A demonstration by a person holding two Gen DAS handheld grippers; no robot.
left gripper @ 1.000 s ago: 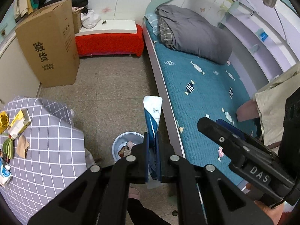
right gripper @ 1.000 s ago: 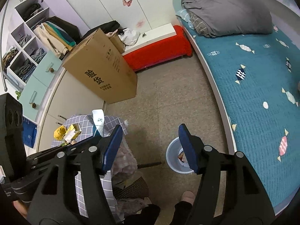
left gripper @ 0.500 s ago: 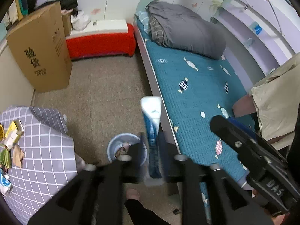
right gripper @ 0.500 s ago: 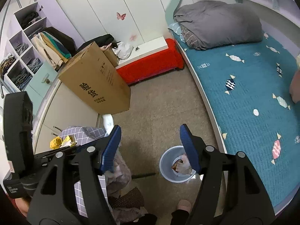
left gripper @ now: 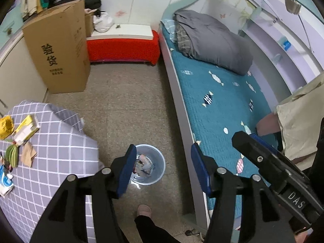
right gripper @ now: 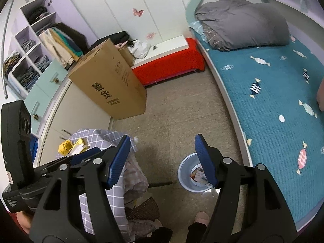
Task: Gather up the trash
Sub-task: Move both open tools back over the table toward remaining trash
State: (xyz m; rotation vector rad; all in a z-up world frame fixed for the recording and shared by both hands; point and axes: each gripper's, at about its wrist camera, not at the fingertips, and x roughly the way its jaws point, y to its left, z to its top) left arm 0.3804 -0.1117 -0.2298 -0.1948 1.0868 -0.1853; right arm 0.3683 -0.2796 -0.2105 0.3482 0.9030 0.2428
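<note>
While both sets of jaws stand spread and empty, the left gripper [left gripper: 162, 166], having just opened above the waste bin [left gripper: 157, 174], is nearer the wrappers [left gripper: 24, 130] left on the checked table [left gripper: 60, 147]; right gripper [right gripper: 162, 158] farther.

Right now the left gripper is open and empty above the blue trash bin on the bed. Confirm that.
Wrong in one respect: the blue trash bin stands on the floor beside the bed, not on it. The left wrist view shows this; the left gripper is open and empty.
</note>
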